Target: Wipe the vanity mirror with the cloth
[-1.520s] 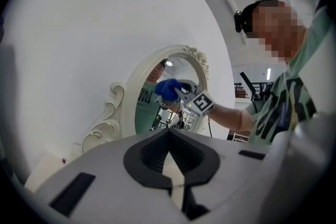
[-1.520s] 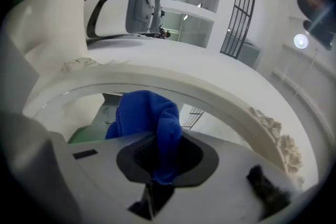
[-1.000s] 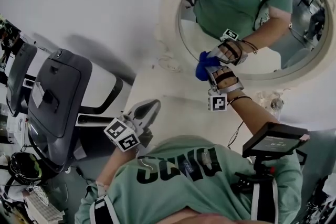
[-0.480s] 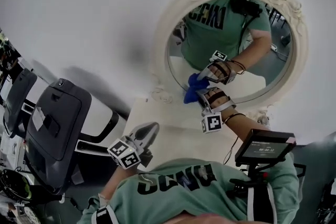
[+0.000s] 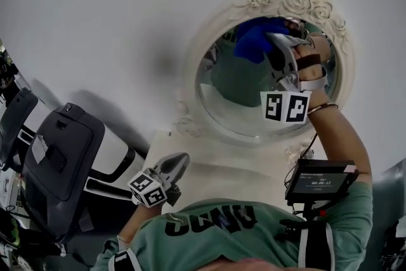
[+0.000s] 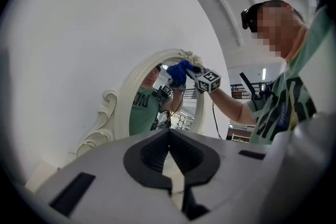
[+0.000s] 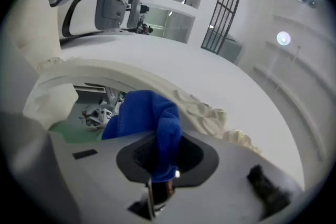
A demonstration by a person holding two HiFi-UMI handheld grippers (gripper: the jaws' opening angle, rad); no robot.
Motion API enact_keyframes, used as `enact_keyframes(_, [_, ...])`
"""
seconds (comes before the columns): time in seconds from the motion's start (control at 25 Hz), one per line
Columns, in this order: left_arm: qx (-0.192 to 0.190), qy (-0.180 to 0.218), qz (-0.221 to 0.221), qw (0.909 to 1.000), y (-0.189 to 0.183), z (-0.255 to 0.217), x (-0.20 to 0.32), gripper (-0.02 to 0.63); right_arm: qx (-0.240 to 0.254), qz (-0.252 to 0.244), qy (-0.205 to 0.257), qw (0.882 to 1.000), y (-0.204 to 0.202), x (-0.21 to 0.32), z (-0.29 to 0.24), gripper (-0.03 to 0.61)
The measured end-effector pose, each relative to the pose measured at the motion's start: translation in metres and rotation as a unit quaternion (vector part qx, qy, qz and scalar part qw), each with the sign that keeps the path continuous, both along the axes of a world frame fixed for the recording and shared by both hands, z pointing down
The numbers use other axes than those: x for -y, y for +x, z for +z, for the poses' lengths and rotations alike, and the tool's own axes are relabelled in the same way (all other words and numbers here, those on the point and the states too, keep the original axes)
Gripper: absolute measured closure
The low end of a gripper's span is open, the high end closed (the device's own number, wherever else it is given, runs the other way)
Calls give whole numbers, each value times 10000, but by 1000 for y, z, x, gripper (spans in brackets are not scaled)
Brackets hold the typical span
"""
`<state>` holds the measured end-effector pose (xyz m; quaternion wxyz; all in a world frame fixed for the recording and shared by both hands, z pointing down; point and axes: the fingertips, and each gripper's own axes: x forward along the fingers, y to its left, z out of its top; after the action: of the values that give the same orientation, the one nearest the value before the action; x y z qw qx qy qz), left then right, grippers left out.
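The cloth [image 5: 254, 41] sits between the right gripper's [image 5: 274, 42] fingers [image 7: 131, 157], ahead of them against the upper glass of the vanity mirror [image 5: 231, 112], while the left gripper's [image 5: 179, 160] fingers [image 6: 144, 152], with nothing between them, point at the mirror from low over the tabletop [image 5: 228, 168] before it.

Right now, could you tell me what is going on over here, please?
A person holds a blue cloth clamped in the right tool, up at the top of the vanity mirror, just under its carved crest. The left tool is shut on nothing and hangs low, away from the mirror.
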<state>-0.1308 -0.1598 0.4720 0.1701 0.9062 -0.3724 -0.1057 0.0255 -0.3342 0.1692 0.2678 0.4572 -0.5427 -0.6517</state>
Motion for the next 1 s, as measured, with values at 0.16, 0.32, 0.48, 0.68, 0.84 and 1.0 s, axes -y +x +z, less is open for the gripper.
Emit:
enact_keyframes(0.16, [-42, 18, -20, 10000, -4, 3, 1, 604, -4, 242, 265, 9994, 5, 7, -32, 530])
enact_keyframes(0.32, [-51, -10, -46, 10000, -6, 6, 0, 604, -121, 317, 454, 9984, 6, 8, -32, 530])
enact_keyframes(0.48, [-22, -63, -56, 10000, -6, 8, 5, 606, -55, 293, 463, 9985, 5, 16, -25, 531])
enact_keyframes(0.68, [8, -213, -5, 9998, -1, 12, 2, 604, -92, 100, 243, 9996, -1, 15, 27, 531])
enact_keyframes(0.84, [63, -340, -5, 9994, 1, 14, -2, 604, -301, -136, -275, 9991, -11, 13, 117, 531])
enact_keyframes(1.0, [147, -423, -4, 9990, 2, 15, -2, 604, -818, -275, -922, 9920, -22, 9, 233, 531])
